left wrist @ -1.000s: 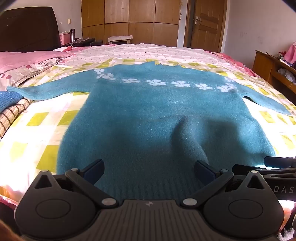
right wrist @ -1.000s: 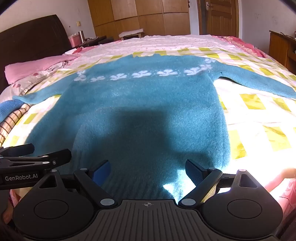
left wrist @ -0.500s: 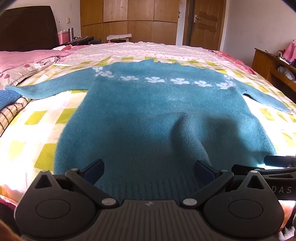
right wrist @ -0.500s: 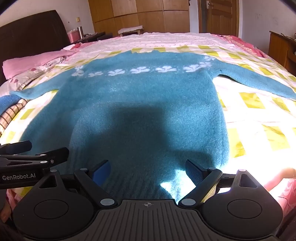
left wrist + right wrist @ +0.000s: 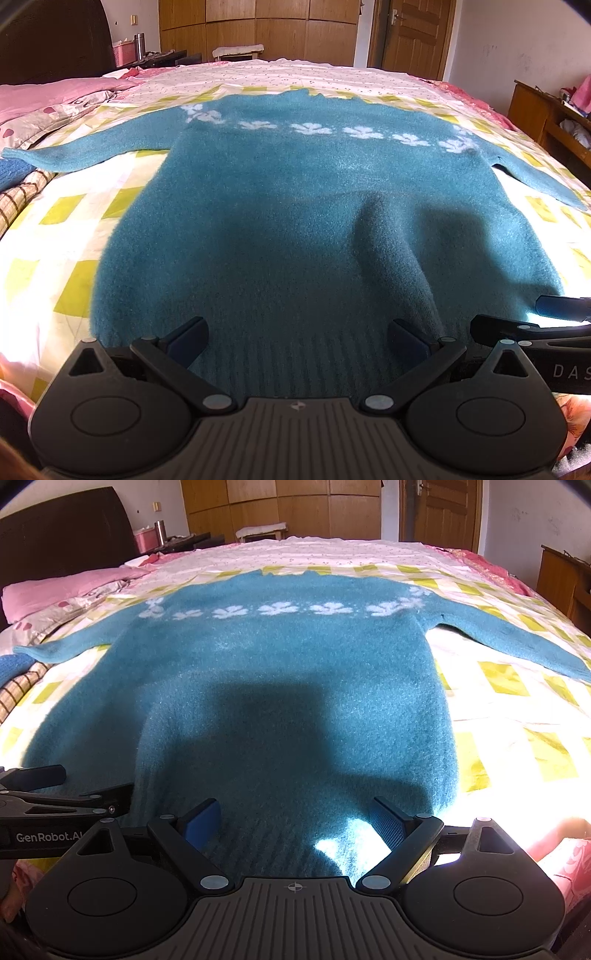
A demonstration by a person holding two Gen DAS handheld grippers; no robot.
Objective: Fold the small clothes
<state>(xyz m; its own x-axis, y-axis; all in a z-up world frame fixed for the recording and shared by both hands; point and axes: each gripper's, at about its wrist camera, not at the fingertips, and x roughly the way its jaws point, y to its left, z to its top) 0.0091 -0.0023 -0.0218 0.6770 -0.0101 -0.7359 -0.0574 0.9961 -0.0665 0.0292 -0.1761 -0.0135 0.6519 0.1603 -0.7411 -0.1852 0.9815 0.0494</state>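
A teal fuzzy sweater [image 5: 303,206] with a row of white flowers across the chest lies flat on the bed, sleeves spread out to both sides; the right wrist view shows the same sweater [image 5: 288,686]. My left gripper [image 5: 297,338] is open, hovering over the ribbed hem near the bed's front edge, nothing between its fingers. My right gripper [image 5: 293,821] is open too, over the hem further right. Each gripper shows at the edge of the other's view: the right gripper [image 5: 546,325] and the left gripper [image 5: 55,797].
The bed carries a yellow-and-white checked sheet [image 5: 66,214]. Pink pillows [image 5: 48,99] and a dark headboard [image 5: 62,535] are at the left. A wooden wardrobe [image 5: 258,29] and door stand beyond; a wooden cabinet [image 5: 546,114] is on the right.
Both grippers have crept slightly forward and lower toward the sweater's hem. Their jaws stay open and the sweater has not moved.
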